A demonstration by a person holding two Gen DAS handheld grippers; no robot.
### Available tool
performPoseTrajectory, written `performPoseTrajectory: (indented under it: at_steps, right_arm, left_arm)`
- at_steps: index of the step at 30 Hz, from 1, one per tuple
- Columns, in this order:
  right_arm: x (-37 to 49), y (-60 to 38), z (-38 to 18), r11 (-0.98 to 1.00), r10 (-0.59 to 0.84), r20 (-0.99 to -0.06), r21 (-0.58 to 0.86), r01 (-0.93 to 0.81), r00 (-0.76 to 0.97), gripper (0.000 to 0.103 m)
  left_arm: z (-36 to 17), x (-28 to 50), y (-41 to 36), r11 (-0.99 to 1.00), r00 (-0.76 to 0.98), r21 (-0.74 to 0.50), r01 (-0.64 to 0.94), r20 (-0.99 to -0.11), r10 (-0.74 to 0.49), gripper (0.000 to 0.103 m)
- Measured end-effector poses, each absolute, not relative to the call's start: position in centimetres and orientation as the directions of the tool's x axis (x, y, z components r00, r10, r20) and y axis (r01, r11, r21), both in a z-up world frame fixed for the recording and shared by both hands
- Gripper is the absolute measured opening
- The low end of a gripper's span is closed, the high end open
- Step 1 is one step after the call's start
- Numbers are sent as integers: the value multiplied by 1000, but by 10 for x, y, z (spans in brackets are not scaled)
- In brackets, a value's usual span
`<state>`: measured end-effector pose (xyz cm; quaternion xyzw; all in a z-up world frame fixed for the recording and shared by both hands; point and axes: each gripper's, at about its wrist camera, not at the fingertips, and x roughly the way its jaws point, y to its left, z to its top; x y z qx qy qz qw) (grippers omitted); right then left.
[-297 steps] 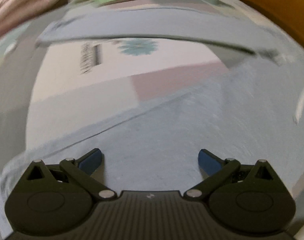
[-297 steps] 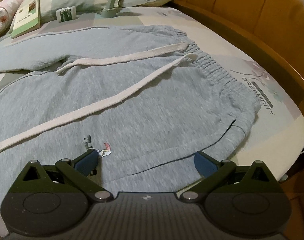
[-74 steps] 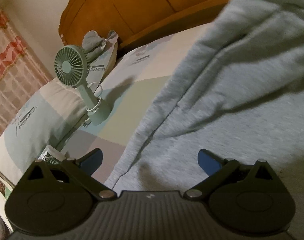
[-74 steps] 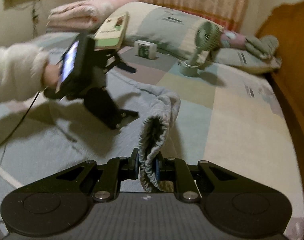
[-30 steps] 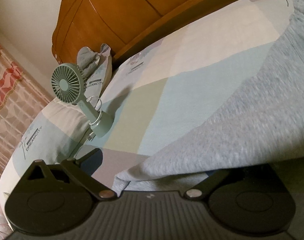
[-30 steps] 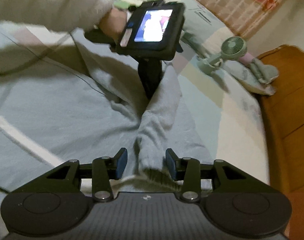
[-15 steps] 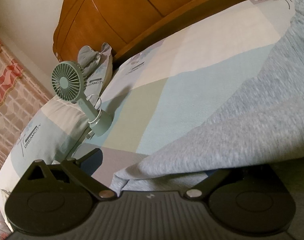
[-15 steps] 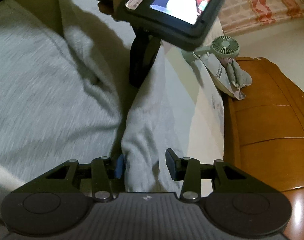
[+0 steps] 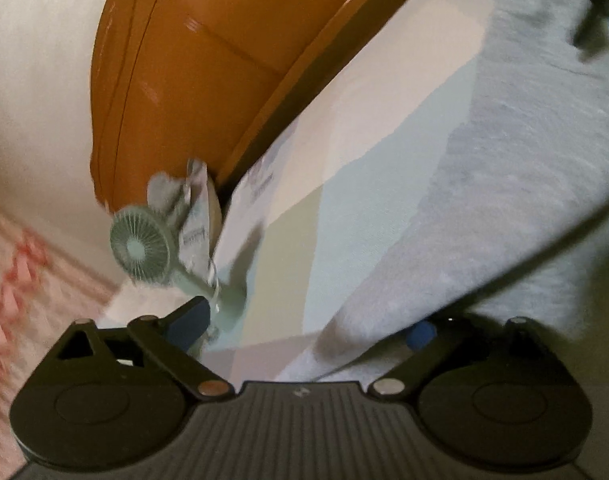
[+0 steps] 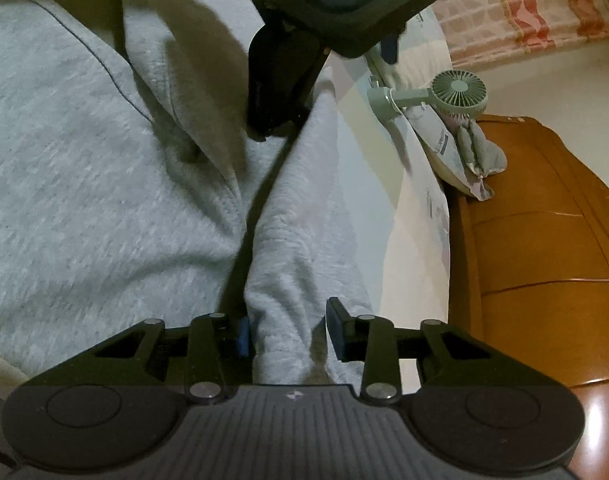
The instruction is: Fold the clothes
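Grey sweatpants (image 10: 84, 184) lie spread on the bed, with a folded ridge of the cloth (image 10: 300, 216) running away from me. My right gripper (image 10: 290, 332) is open, its jaws standing apart on either side of that ridge without pinching it. My left gripper (image 9: 306, 324) is open wide; the grey sweatpants (image 9: 484, 200) drape over its right fingertip (image 9: 420, 332), and the left fingertip (image 9: 192, 316) is bare. In the right wrist view the left gripper's black body and screen (image 10: 288, 60) hang just above the far end of the ridge.
A small green fan (image 10: 458, 90) stands by a pillow (image 10: 444, 144) at the head of the bed; the same fan (image 9: 142, 246) shows in the left view. The wooden headboard (image 10: 544, 240) runs along the right. A patterned bedsheet (image 9: 344, 184) lies bare beside the pants.
The left view has rolled and blurred as that gripper swings. The right gripper has moved closer to the left one and stays open around the fold it let go about a second ago.
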<state>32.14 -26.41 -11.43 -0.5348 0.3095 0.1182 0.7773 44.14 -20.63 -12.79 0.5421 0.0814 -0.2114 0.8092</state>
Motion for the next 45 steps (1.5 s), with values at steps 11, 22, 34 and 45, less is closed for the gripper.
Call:
performPoseTrajectory:
  at_steps: [11, 22, 34, 45]
  right_arm:
    - [316, -264, -118, 408, -137, -624, -743, -530, 770, 24]
    - [300, -290, -83, 393, -98, -603, -755, -526, 792, 21]
    - [250, -352, -49, 373, 3, -597, -743, -555, 802, 21]
    - [218, -381, -56, 300, 36, -603, -754, -584, 797, 21]
  left_arm:
    - [-154, 418, -229, 64, 835, 862, 502, -464, -295, 8]
    - [-100, 371, -220, -1, 845, 888, 460, -438, -305, 6]
    - [-80, 256, -225, -148, 786, 854, 498, -517, -338, 5]
    - [-90, 198, -247, -221, 758, 817, 533, -577, -304, 5]
